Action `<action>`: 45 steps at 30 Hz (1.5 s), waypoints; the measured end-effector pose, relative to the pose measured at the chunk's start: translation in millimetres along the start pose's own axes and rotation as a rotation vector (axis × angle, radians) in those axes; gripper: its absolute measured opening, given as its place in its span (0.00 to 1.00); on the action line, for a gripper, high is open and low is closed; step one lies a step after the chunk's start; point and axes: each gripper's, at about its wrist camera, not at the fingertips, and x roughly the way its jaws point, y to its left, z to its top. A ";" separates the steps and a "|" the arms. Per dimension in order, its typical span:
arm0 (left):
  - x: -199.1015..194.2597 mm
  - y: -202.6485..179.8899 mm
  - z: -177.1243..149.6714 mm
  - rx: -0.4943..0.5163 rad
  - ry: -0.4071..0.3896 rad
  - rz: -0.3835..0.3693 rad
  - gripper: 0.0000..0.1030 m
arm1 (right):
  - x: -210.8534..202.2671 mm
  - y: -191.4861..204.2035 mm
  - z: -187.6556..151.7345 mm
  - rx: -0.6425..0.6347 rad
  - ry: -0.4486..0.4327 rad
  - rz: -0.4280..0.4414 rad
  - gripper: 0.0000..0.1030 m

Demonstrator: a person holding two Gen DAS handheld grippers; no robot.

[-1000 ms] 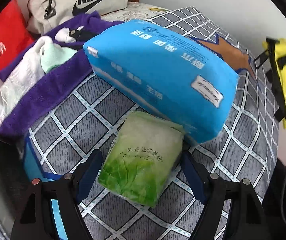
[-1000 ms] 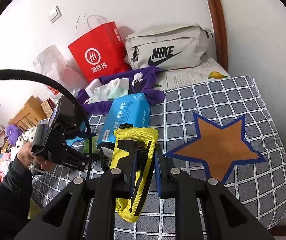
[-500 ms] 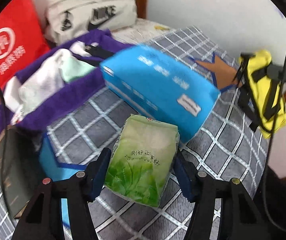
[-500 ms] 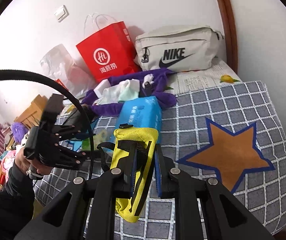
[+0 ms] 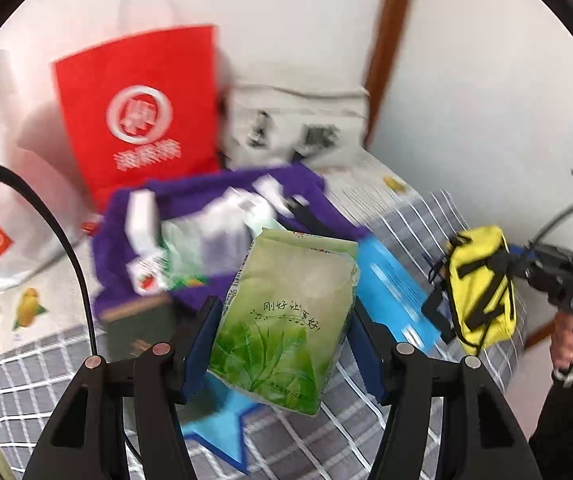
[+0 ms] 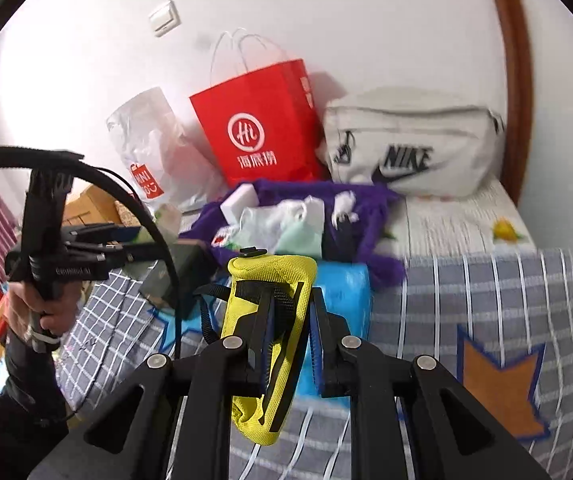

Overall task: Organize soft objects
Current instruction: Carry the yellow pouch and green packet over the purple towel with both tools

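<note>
My left gripper (image 5: 284, 340) is shut on a green tissue pack (image 5: 286, 320) and holds it up above the checked bedspread (image 5: 418, 432). My right gripper (image 6: 290, 336) is shut on a yellow pouch (image 6: 270, 320) with black straps, held above the bed. The pouch also shows at the right of the left wrist view (image 5: 480, 284). A blue tissue pack (image 6: 342, 296) lies on the bed behind the pouch. A purple cloth (image 6: 366, 220) with white and mint clothes (image 6: 294, 224) on it lies further back.
A red paper bag (image 6: 262, 124), a cream Nike bag (image 6: 410, 148) and a clear plastic bag (image 6: 150, 144) stand against the white wall. A dark box (image 6: 170, 276) lies left of the blue pack. A brown wooden post (image 6: 514, 80) rises at the right.
My left gripper has closed on the green pack, lifted it off the bed and tilted up toward the wall. My right gripper, still holding the yellow pouch, has moved closer to the bags.
</note>
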 end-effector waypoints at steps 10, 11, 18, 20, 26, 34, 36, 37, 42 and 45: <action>9.5 68.5 40.1 -0.143 -0.050 0.121 0.58 | 57.6 -1.0 71.0 -0.024 -0.034 0.045 0.16; 12.1 76.4 44.0 -0.153 -0.055 0.138 0.58 | 65.7 -3.0 80.9 -0.015 -0.037 0.035 0.16; 31.6 112.3 63.7 -0.235 -0.053 0.147 0.58 | 106.5 -7.6 126.9 -0.006 -0.060 0.032 0.16; 36.5 121.4 65.5 -0.257 -0.072 0.148 0.58 | 121.6 -10.8 136.4 0.009 -0.058 0.039 0.16; 55.7 142.3 61.9 -0.333 -0.070 0.109 0.58 | 150.9 -16.0 143.8 0.037 -0.045 0.068 0.15; 72.8 140.0 65.8 -0.316 -0.038 0.077 0.58 | 185.6 -34.3 136.8 0.073 0.033 0.072 0.16; 78.5 137.4 66.7 -0.305 -0.025 0.070 0.58 | 189.1 -35.5 136.8 0.078 0.037 0.082 0.16; 81.1 136.0 66.6 -0.300 -0.018 0.072 0.58 | 192.5 -35.8 136.5 0.078 0.042 0.094 0.16; 87.3 134.1 65.6 -0.309 -0.009 0.062 0.58 | 203.4 -38.2 135.7 0.088 0.054 0.096 0.16; 90.5 132.3 65.5 -0.308 -0.003 0.050 0.58 | 206.6 -45.0 136.4 0.117 0.047 0.104 0.16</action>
